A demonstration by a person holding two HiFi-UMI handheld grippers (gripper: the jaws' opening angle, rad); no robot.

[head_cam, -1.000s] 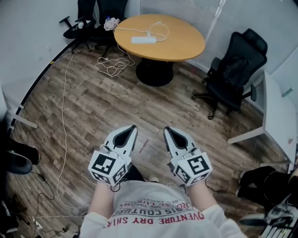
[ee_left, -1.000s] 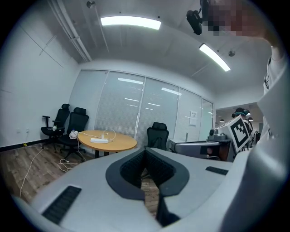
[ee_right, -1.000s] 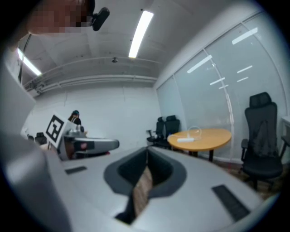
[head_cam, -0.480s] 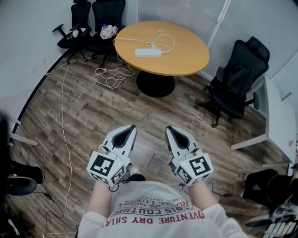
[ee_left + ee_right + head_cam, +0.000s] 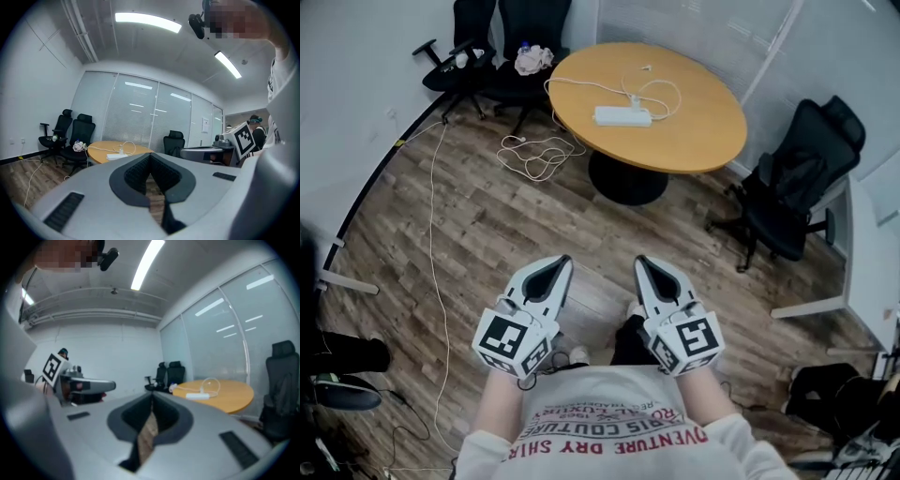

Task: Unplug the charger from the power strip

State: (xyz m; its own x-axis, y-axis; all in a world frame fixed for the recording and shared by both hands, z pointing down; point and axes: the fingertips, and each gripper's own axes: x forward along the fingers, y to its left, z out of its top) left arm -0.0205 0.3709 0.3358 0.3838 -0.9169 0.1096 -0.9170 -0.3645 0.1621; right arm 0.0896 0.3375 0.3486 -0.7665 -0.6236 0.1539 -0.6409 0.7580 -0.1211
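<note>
Our left gripper and right gripper keep fingers closed, empty; at twelve o'clock, we risk dragging the loose power strip when pulling.

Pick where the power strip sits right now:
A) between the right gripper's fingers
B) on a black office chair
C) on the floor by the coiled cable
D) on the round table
D: the head view shows the white power strip lying flat on the round wooden table, far ahead of both grippers.
</note>
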